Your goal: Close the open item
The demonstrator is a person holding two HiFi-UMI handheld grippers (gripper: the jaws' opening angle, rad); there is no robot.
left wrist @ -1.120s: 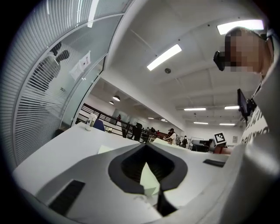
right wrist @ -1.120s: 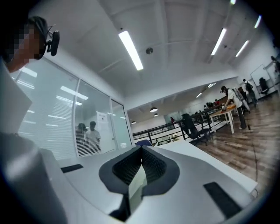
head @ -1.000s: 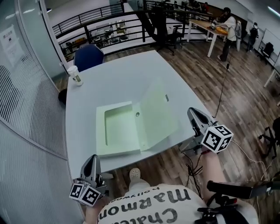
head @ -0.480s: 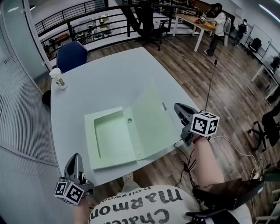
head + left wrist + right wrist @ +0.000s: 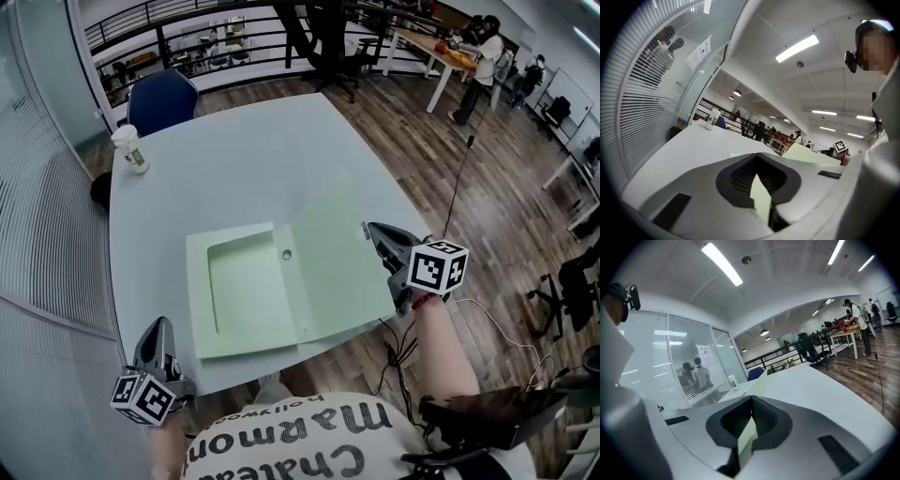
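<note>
Scene: a person is standing at the near edge of a pale table (image 5: 244,159), holding a gripper in each hand.
Open item: a pale green box folder (image 5: 244,291) is lying open in the near middle of the table. Its shallow tray is sitting to the left, and its lid (image 5: 337,267) is spreading out to the right, tilting up a little.
Right gripper (image 5: 373,230): it is hovering just beside the lid's right edge, close to the small closing tab (image 5: 363,228). Its jaws are meeting at the tips and gripping nothing.
Left gripper (image 5: 158,325): it is waiting at the near left corner of the table, apart from the folder. Its jaws are also pressing together with nothing between them.
Other things: a paper cup (image 5: 129,150) is standing at the far left corner, and a blue chair (image 5: 161,101) is sitting beyond it.
Step in hand: by my judgement, the right gripper is getting ready to swing the lid leftward over the tray.
Doing it well: catching the lid under its right edge and sweeping it in an arc about the hinge should work. Steadying the tray with the left gripper should stop the light folder sliding away.
</note>
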